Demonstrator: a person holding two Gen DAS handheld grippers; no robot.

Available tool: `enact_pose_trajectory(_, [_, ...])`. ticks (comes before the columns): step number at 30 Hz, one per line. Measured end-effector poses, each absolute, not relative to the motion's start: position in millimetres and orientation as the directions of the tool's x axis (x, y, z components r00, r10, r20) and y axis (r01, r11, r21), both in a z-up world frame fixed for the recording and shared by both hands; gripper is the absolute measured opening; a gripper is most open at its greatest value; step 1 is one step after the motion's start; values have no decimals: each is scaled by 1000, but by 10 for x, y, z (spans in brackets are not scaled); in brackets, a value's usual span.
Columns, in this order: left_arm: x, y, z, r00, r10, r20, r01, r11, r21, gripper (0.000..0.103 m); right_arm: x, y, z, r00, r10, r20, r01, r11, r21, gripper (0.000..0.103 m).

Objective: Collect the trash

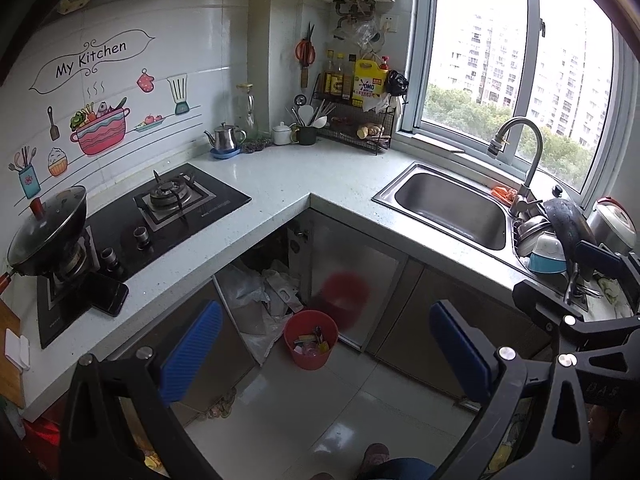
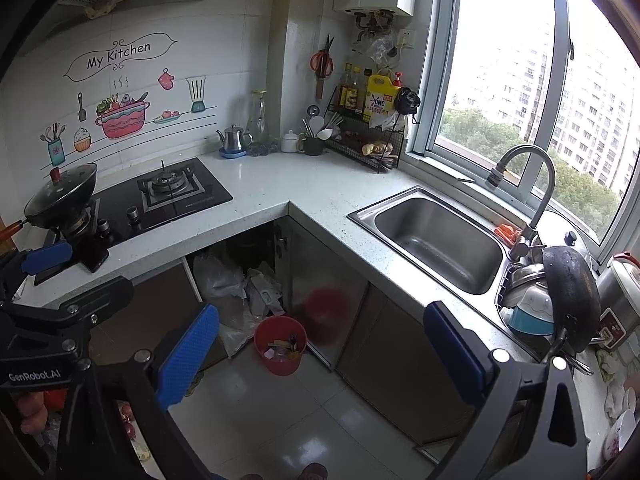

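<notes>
Both hand-held grippers, left and right, hang spread wide and empty above the small round red plastic trash bin on the far floor, so a careless descent could tip it, spilling its wrappers.

Pale tiled floor — red bin, counter — kettle
</notes>
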State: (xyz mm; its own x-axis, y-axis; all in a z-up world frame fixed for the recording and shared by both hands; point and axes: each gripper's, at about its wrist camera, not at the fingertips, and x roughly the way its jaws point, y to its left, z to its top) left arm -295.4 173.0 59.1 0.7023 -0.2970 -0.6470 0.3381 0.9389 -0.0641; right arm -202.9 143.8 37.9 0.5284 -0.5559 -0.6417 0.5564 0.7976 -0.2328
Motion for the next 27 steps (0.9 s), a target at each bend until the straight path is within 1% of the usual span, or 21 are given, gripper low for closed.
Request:
enact_pose_trajectory(8, [-2997,1691,595,703,-297,-646,352,935,-48,103,-2031,1485,367,522,-558,-645,568,792,-226,102])
enact_pose_trajectory(27, [-2911,1682,534,684,-311,-660,367,929,-57,103,-2015,1426,321,509,-553,-660,569,791,-224,102])
